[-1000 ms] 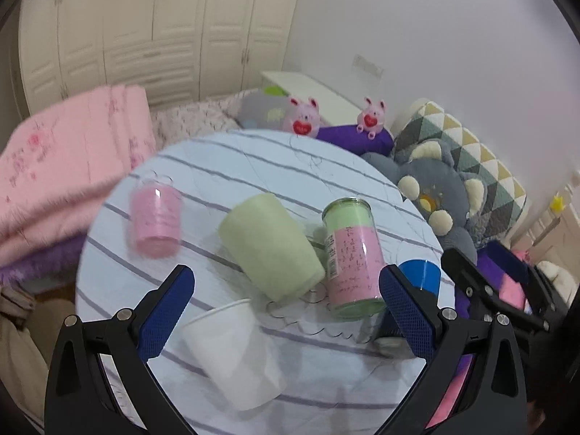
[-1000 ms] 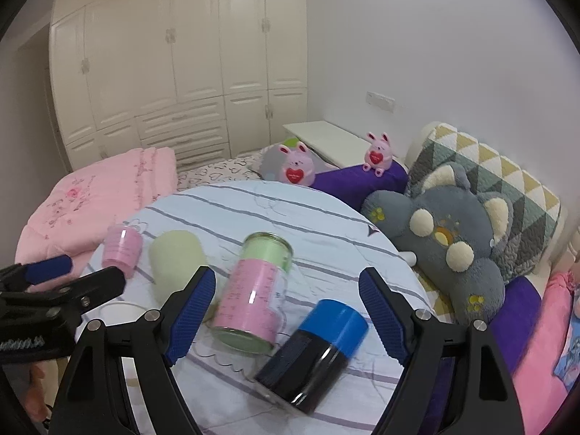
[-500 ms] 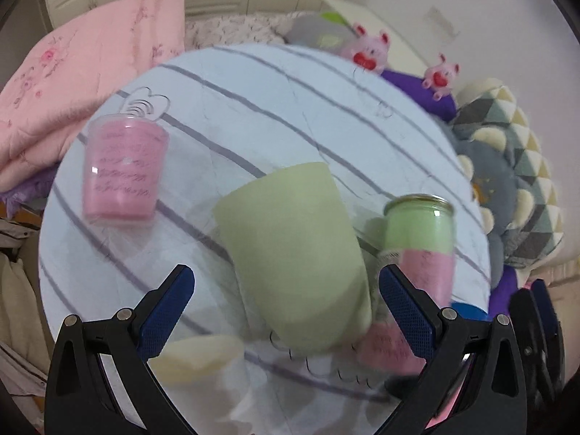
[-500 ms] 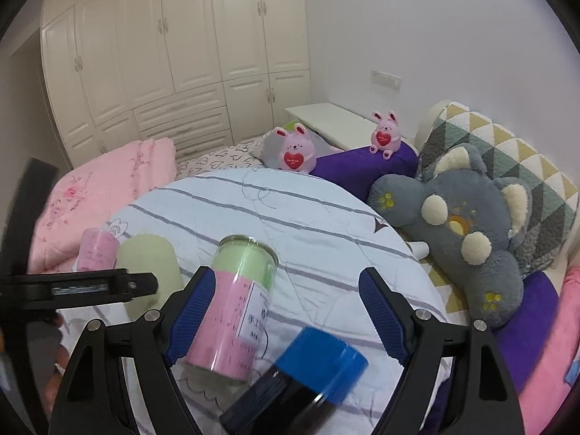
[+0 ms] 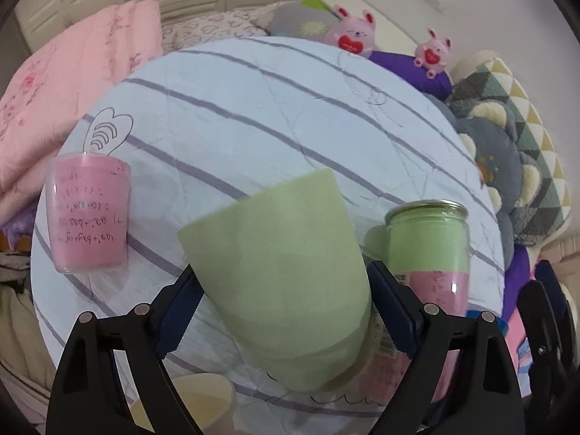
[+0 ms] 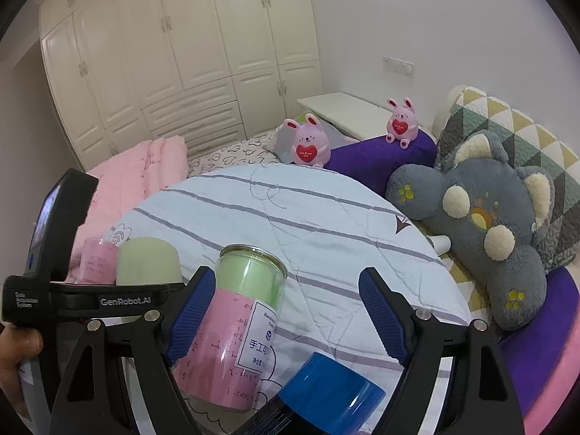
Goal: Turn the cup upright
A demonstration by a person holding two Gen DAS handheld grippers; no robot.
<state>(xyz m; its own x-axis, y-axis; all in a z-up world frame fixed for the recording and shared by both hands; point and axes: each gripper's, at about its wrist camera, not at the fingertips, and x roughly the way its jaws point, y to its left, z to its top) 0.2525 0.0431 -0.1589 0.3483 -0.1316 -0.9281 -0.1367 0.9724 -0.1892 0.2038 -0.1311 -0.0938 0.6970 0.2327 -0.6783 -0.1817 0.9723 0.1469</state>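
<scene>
A pale green cup stands upside down on the round striped table, base up. My left gripper is open, its blue pads on either side of the cup's lower body, close to the walls; contact is unclear. The cup also shows in the right wrist view, behind the left gripper's body. My right gripper is open and empty, above the table's near right edge, with a green-and-pink can by its left finger.
A pink cup stands inverted at the table's left. The green-and-pink can stands right of the green cup. A white cup lies at the near edge. A black bottle with blue cap lies near the right gripper. Plush toys and bedding surround the table.
My left gripper has moved forward and down, so its fingers now flank the green cup. The right gripper has drifted slightly closer to the can.
</scene>
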